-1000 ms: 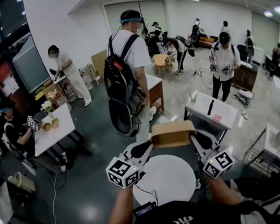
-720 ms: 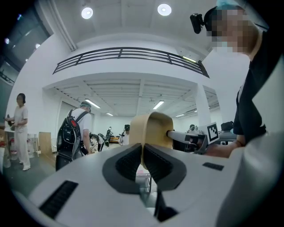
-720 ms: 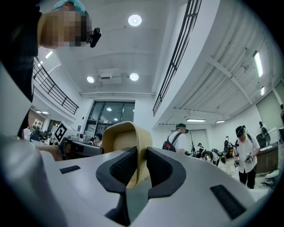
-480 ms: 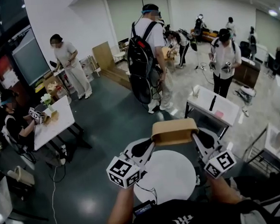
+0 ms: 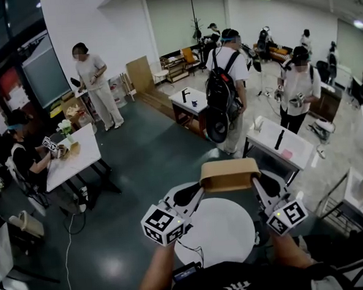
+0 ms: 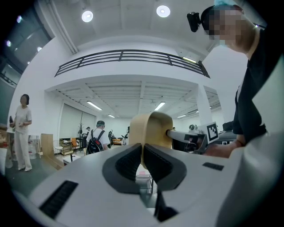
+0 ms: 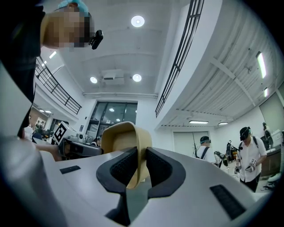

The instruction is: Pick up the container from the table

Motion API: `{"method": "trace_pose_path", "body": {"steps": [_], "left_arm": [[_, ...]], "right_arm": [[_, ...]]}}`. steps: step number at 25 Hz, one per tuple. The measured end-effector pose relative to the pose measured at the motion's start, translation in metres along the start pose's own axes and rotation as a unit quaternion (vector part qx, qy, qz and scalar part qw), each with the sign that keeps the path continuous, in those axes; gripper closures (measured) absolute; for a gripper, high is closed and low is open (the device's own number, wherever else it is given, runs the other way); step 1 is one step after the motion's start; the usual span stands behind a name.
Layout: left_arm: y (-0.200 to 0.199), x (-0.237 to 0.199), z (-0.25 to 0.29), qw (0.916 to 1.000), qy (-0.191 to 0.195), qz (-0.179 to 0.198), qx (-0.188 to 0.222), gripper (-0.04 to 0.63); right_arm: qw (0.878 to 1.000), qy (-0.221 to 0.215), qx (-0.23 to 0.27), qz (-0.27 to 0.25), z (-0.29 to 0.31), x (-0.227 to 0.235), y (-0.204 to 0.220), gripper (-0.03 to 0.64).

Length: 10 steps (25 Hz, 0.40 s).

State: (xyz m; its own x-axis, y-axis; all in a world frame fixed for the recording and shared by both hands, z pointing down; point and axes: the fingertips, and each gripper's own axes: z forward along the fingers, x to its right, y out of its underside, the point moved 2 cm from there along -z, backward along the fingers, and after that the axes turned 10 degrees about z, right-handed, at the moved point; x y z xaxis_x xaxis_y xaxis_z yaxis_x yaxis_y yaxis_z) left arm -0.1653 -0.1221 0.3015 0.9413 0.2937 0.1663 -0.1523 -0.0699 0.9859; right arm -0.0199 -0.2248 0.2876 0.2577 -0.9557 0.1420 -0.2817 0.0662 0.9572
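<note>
A tan paper container [image 5: 228, 174] hangs in the air above the round white table [image 5: 217, 231], held between both grippers. My left gripper [image 5: 201, 189] is shut on the container's left rim; in the left gripper view the thin tan wall [image 6: 148, 131] is pinched between the dark pads [image 6: 128, 162]. My right gripper [image 5: 255, 183] is shut on the right rim, and in the right gripper view the container [image 7: 124, 142] stands edge-on between the pads [image 7: 162, 168]. The opposite gripper [image 6: 191, 137] shows beyond the container.
Rectangular white tables stand at the left [image 5: 75, 157], the right [image 5: 279, 144] and farther back [image 5: 191, 101]. Several people stand or sit around the room; one with a black backpack [image 5: 224, 93] is just beyond the container. A cable [image 5: 69, 258] runs over the dark floor.
The container and both grippers stay in the same place in view. The person with the backpack has walked farther away and to the right; the head view has shifted slightly.
</note>
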Motion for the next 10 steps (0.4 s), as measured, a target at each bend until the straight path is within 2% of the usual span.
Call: {"method": "trace_pose_path", "body": {"steps": [10], "left_arm": [[-0.002,-0.004,-0.012,1.0000,0.001,0.001,0.006,0.572]], "right_arm": [[1.000,-0.002,0.000,-0.003,0.004,-0.013,-0.001,0.538]]}}
